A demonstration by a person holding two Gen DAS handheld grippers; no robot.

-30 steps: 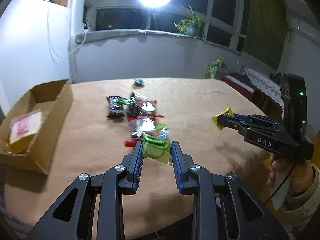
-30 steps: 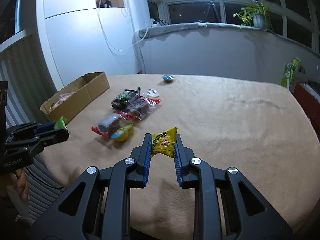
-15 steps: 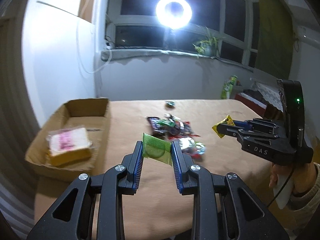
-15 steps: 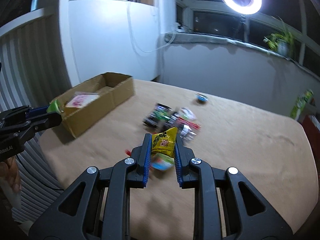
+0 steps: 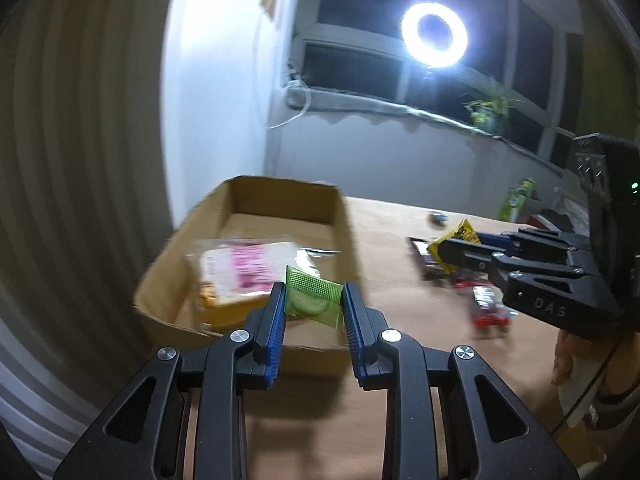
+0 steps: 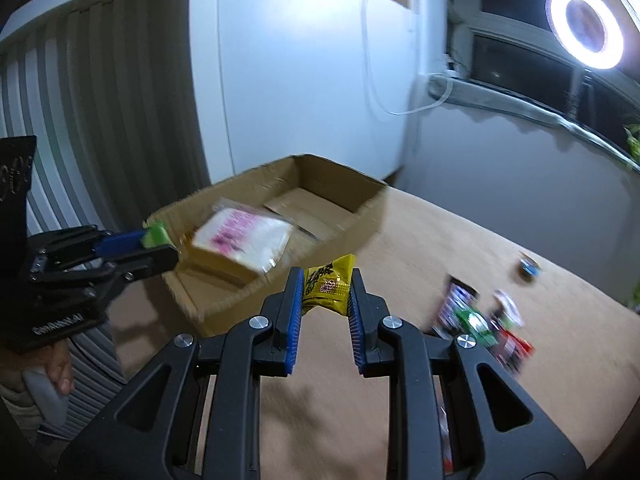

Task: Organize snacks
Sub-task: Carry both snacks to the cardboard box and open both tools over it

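Observation:
My left gripper (image 5: pixel 313 300) is shut on a green snack packet (image 5: pixel 314 300) and holds it at the near edge of an open cardboard box (image 5: pixel 340 216). The box holds a pink and white packet (image 5: pixel 244 266). My right gripper (image 6: pixel 323 290) is shut on a yellow snack packet (image 6: pixel 327 288), above the table beside the box (image 6: pixel 360 216). The right gripper (image 5: pixel 456 250) shows in the left wrist view, the left gripper (image 6: pixel 156 240) in the right wrist view. Several loose snacks (image 6: pixel 480 320) lie on the tan table (image 6: pixel 520 240).
A small blue sweet (image 6: pixel 529 269) lies apart, further back on the table. A white cabinet (image 6: pixel 300 80) and a ribbed wall stand behind the box. A ring light (image 6: pixel 586 26) shines at the window.
Both grippers have swung left, from over the snack pile towards the cardboard box, each still holding its packet. The box now looks larger and closer in both views.

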